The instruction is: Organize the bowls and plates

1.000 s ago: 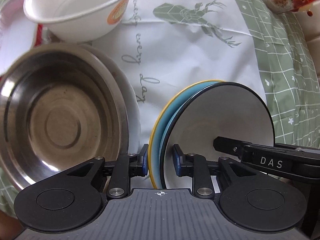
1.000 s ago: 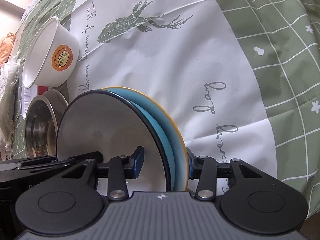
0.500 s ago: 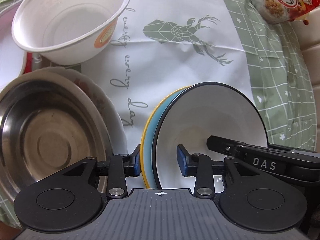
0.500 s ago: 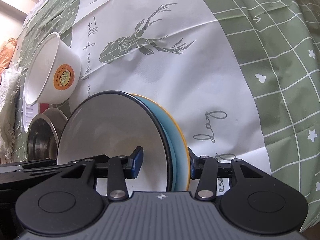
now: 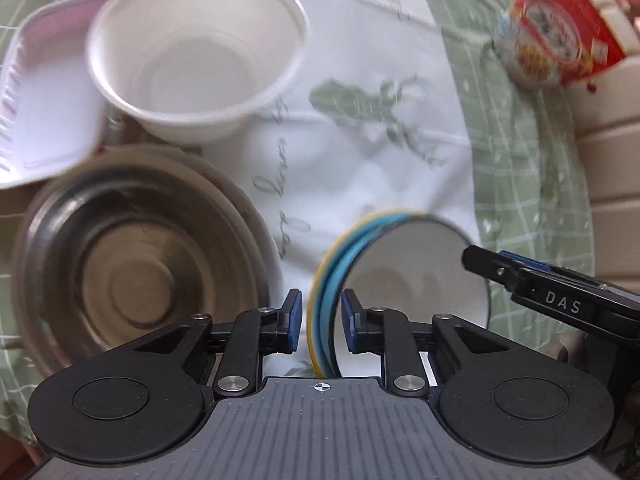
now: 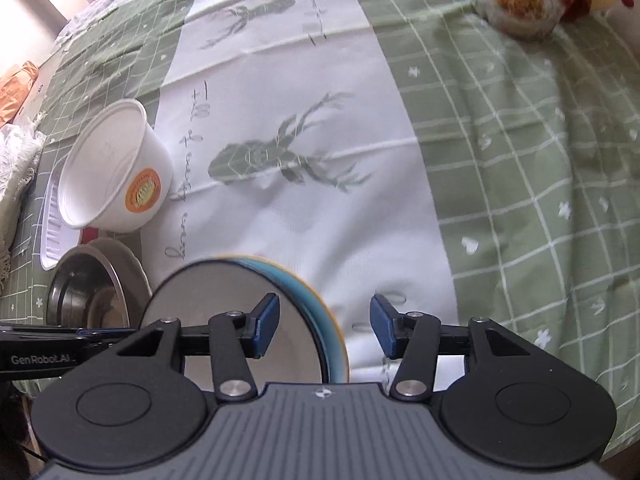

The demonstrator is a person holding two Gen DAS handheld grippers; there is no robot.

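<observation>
Green-checked tablecloth (image 6: 520,168), blue-yellow plates (image 5: 326,280)

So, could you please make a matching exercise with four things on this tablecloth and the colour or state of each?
Things:
1. steel bowl
2. foam bowl
3. plates
4. snack bag

Descriptions:
A. red, lying at the far edge
B. white, with an orange round label
C. shiny metal, empty
D. standing on edge, blue and yellow rims

Pairs: 1-C, 2-B, 3-D, 4-A
</observation>
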